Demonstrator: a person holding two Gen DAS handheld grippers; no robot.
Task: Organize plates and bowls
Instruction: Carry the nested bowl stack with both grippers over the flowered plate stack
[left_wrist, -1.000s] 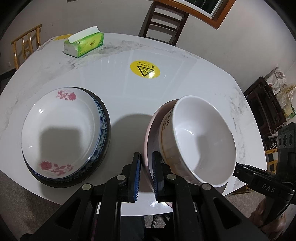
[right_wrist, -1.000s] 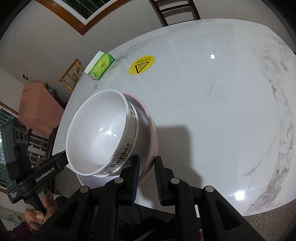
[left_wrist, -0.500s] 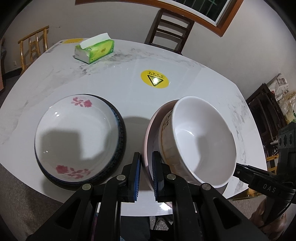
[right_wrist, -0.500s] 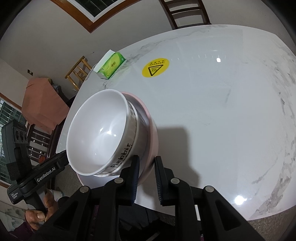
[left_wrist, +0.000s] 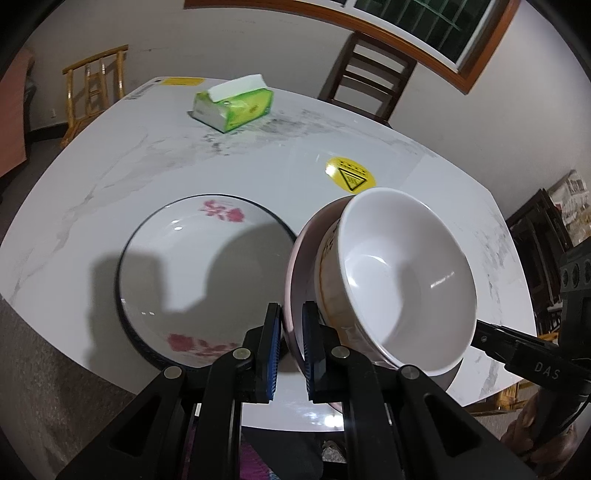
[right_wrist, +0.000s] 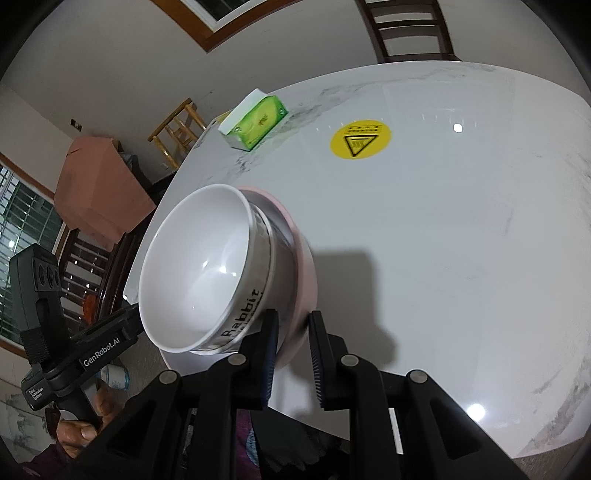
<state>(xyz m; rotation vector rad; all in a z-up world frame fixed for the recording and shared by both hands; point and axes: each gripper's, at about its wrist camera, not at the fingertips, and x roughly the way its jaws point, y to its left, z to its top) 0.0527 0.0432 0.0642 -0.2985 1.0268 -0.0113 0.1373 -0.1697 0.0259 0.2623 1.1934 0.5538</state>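
Note:
A pink plate (left_wrist: 301, 258) carries a white bowl (left_wrist: 402, 280) with "Rabbit" printed on its side (right_wrist: 243, 314). My left gripper (left_wrist: 291, 332) is shut on the plate's left rim, and my right gripper (right_wrist: 293, 343) is shut on its opposite rim (right_wrist: 306, 273). Together they hold the plate and bowl tilted above the table. To the left, a white plate with red flowers (left_wrist: 199, 280) sits on a dark-rimmed plate (left_wrist: 122, 317) on the table; the pink plate's rim overlaps its right edge in view.
The white marble table (left_wrist: 258, 162) holds a green tissue box (left_wrist: 232, 103) at the far side and a round yellow warning sticker (left_wrist: 350, 179). Wooden chairs (left_wrist: 369, 85) stand behind the table. The table's front edge (left_wrist: 74, 354) is close below the plates.
Both grippers have carried the pink plate and bowl leftward, toward the flowered plate stack. Both views have tilted up, showing more of the room. The grip is unchanged.

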